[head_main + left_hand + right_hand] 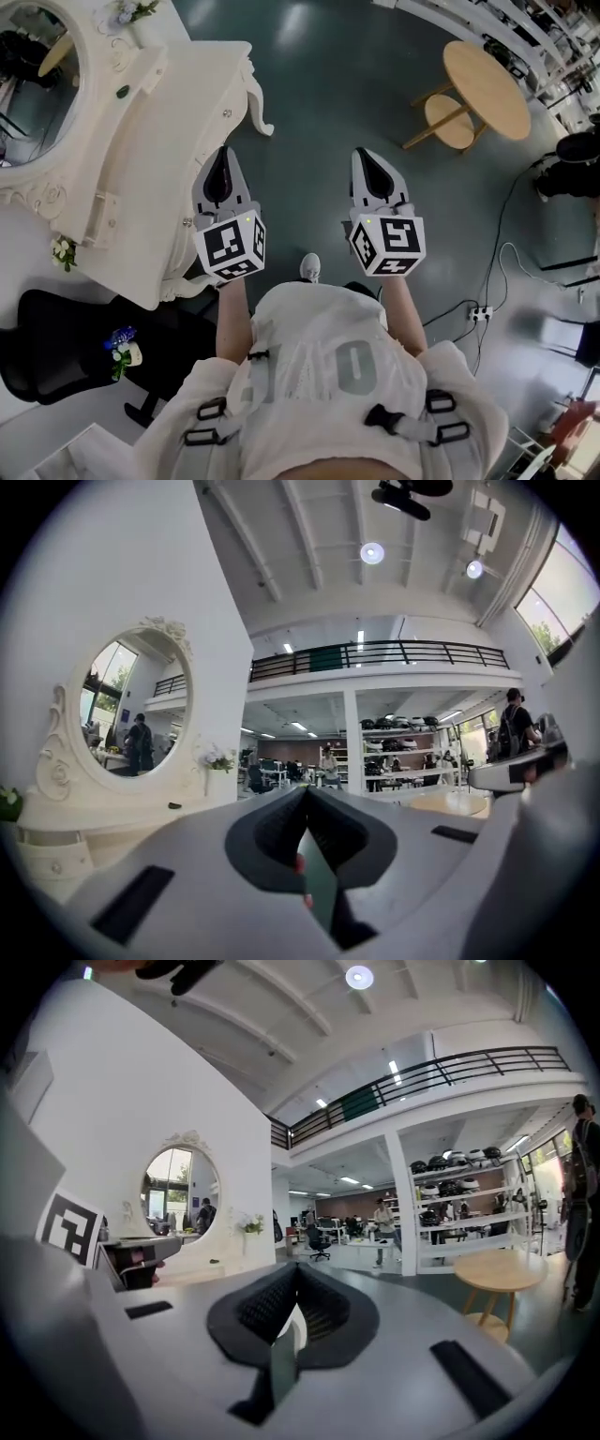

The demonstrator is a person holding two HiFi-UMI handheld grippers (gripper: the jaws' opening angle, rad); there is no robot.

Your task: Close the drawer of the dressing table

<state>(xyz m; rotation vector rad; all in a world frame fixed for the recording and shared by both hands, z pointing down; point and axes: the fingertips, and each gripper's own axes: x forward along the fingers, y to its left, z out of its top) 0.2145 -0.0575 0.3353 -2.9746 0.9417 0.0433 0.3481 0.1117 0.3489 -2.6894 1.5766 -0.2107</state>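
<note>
Firstly, mirror [37,84]: oval, in an ornate white frame, at 10 o'clock in the head view — it stands at the back of the dressing table.
Black chair [56,366]: at 8 o'clock, beside the dressing table's near end.
Dressing table [141,141]: white with curved legs, it fills the left side of the head view, and its front faces the 2 grippers.
Drawer [225,117]: its front, with a small knob, looks flush with the table's front face, but the steep head view does not settle it.
Left gripper [223,152]: held level over the dark floor, just beside the table's front and apart from it, pointing to 12 o'clock. Its jaws are pressed together at the tips with nothing between them.
Shoe [310,267]: 1 white toe on the floor, between the 2 marker cubes.
Right gripper [367,153]: parallel to the left one and well apart from the table — jaws clenched tip to tip, empty.
Stool [450,120]: wooden, tucked partly beneath the round wooden table.
Round wooden table [487,84]: at 2 o'clock, well apart from both grippers.
Power strip [480,314]: white, on the floor at 4 o'clock, with a black cable running to it.
</note>
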